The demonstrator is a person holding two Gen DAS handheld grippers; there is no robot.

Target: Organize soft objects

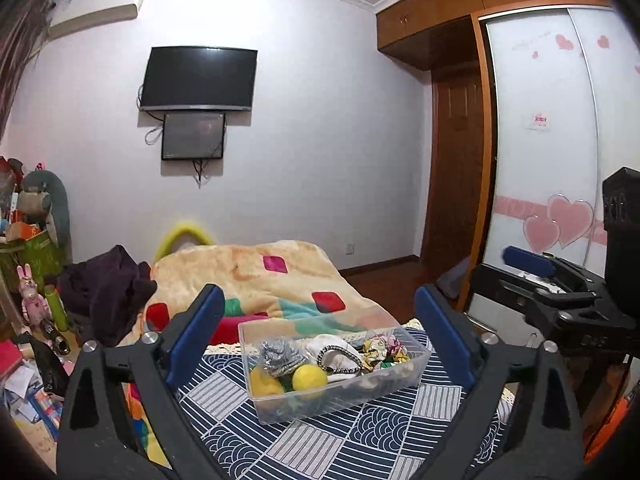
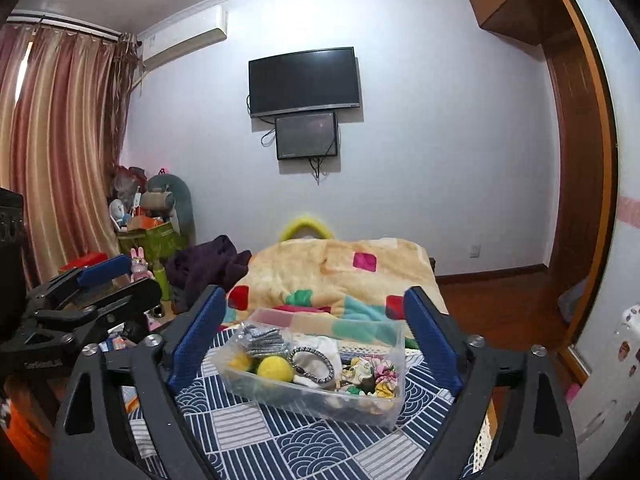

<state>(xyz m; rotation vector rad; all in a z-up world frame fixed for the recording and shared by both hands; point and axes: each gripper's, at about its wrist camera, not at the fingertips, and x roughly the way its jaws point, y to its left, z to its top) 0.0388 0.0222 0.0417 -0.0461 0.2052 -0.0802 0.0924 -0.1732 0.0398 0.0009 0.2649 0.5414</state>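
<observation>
A clear plastic box [image 1: 280, 410] stands on a navy patterned cloth [image 1: 320, 448] on the bed. It holds two yellow balls [image 1: 309, 377], a silver-grey scrunchie [image 1: 276, 354], a white cloth with a beaded band [image 1: 340, 356] and floral scrunchies [image 1: 384, 350]. My left gripper [image 1: 320, 300] is open and empty, held above and behind the box. The right wrist view shows the same box [image 2: 360, 410], a yellow ball [image 2: 274, 369] and the beaded band [image 2: 312, 364]. My right gripper [image 2: 314, 300] is open and empty, apart from the box.
A folded peach blanket [image 1: 264, 276] with coloured squares lies beyond the box. Dark clothes [image 1: 108, 284] lie at its left. Clutter and toys [image 1: 32, 240] fill the left floor. A wardrobe [image 1: 540, 140] stands right. A television [image 1: 198, 78] hangs on the far wall.
</observation>
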